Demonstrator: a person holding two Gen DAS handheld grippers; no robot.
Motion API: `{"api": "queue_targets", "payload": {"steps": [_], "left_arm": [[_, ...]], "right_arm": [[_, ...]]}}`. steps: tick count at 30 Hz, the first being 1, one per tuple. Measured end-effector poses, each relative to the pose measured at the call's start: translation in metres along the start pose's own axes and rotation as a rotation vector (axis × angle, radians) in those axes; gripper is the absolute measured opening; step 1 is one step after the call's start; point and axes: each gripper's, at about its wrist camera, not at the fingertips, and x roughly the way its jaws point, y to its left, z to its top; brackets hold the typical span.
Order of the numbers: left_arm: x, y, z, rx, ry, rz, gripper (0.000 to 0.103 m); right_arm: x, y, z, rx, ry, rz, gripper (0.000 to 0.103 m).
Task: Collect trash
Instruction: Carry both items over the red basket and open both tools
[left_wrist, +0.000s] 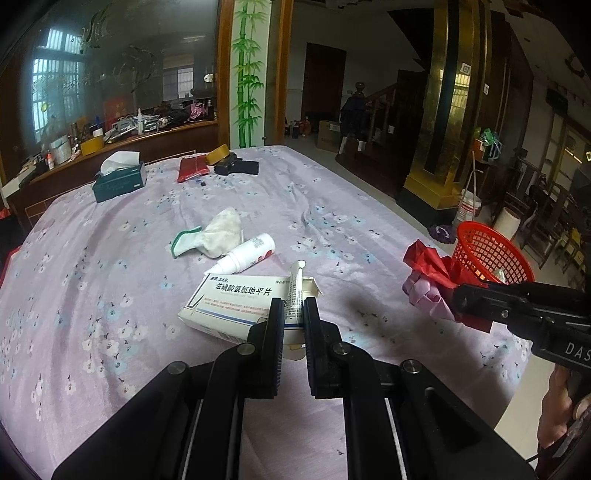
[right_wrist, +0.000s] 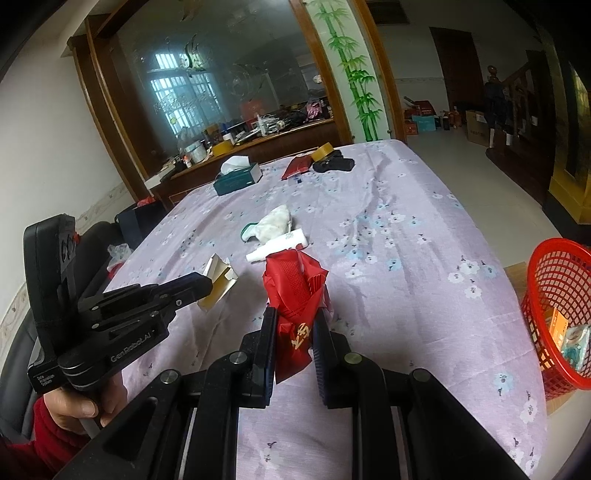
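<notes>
desk (left_wrist: 332, 206): glove, bottle, pill box not yet cleared | basket (right_wrist: 554, 295) off the right edge, well apart | my right claw (right_wrist: 294, 332) clamped on red wrapper (right_wrist: 295, 291), loose folds may snag the rim | my left claw (left_wrist: 293, 314) pinching small tube (left_wrist: 295, 295), could slip

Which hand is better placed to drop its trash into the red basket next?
Right. Its tool grips crumpled red paper beside the red mesh basket; the left tool, gripping a small white tube, is farther.

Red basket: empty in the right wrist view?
No. The red basket already holds a few items, an orange box and a light packet, seen through its mesh.
</notes>
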Motion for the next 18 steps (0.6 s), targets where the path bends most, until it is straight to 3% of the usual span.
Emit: {"api": "queue_targets", "payload": {"steps": [8,14,18], "left_arm": [[0.005,-0.029,0.017,0.043,-0.003,-0.042,0.01],[0.013,-0.071,0.037,0.083,0.012,-0.141,0.01],[0.021,-0.117,0.057,0.13,0.025,-0.25,0.01]], "right_arm": [[-0.025,-0.034,0.002,0.068,-0.052,-0.034,0.02],[-0.059,-0.077,0.003,0.143,-0.121,-0.091,0.02],[-0.092,-0.12,0.001,0.224,-0.182,-0.158,0.02]]}}
